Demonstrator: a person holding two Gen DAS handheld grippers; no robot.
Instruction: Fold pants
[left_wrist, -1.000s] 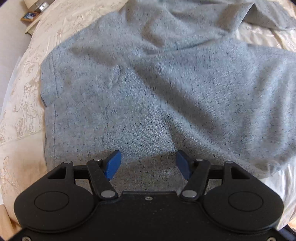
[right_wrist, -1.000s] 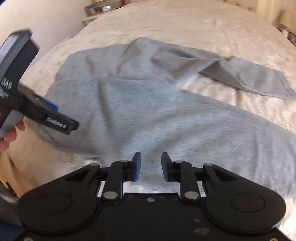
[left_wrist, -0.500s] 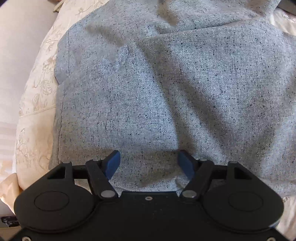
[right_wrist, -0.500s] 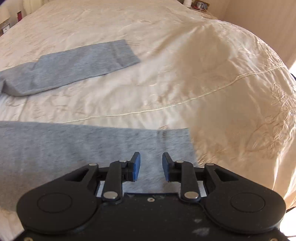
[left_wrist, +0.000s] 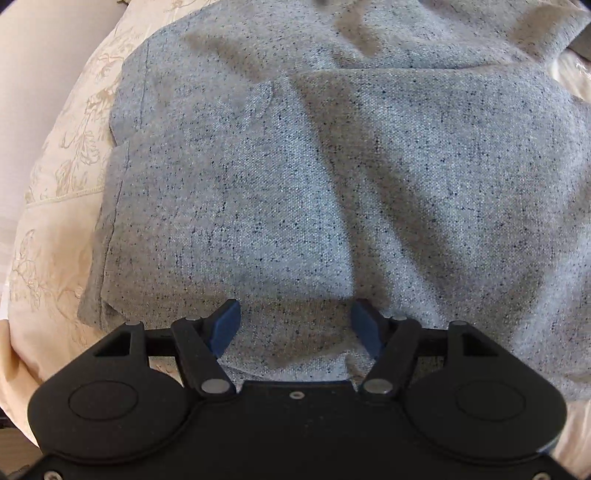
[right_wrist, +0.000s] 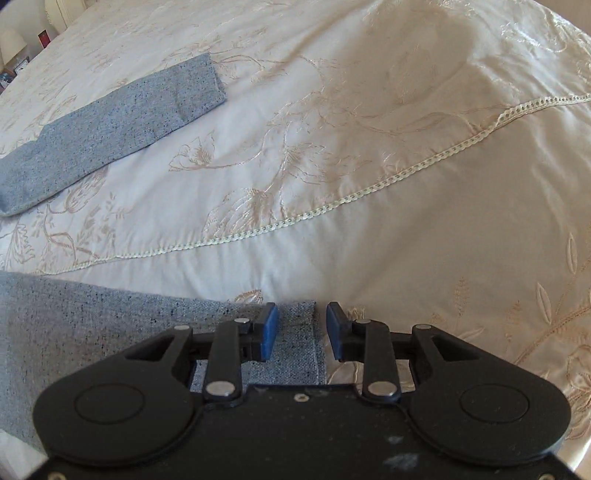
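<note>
My left tongs (left_wrist: 294, 326) sit over the waist end of the grey pants (left_wrist: 332, 184), pointing steeply down. The jaws stand wide and are closing a little; cloth lies between the blue pads (left_wrist: 225, 325), but they don't press it. My right tongs (right_wrist: 302, 330) are at the hem of the near leg (right_wrist: 110, 332), jaws opening, with the hem edge just inside the gap and nothing pinched.

Pants lie spread on the cream bedspread (right_wrist: 369, 166), legs splayed. The far leg (right_wrist: 122, 122) lies well apart from the near leg, beyond the lace seam (right_wrist: 332, 206).

Step in hand, as I judge it: grab waist and hem of the near leg, so it can be carried over onto the far leg. To do it well:
- Right tongs go lower so both layers of the hem enter the gap, then clamp at the corner, not mid-edge.
- Left tongs bite the near waist edge, not the flat middle of the cloth. A mid-panel pinch only bunches it.
- Close both before lifting, and keep the leg taut between the two grips.
- Don't catch the bedspread under the hem.

View differences: the left wrist view shows only the pants' waist end, with the side seam (left_wrist: 122, 177) and creases beside the bedspread's edge; no hems. The right wrist view shows both leg ends relative to the lace seam; no waist.
</note>
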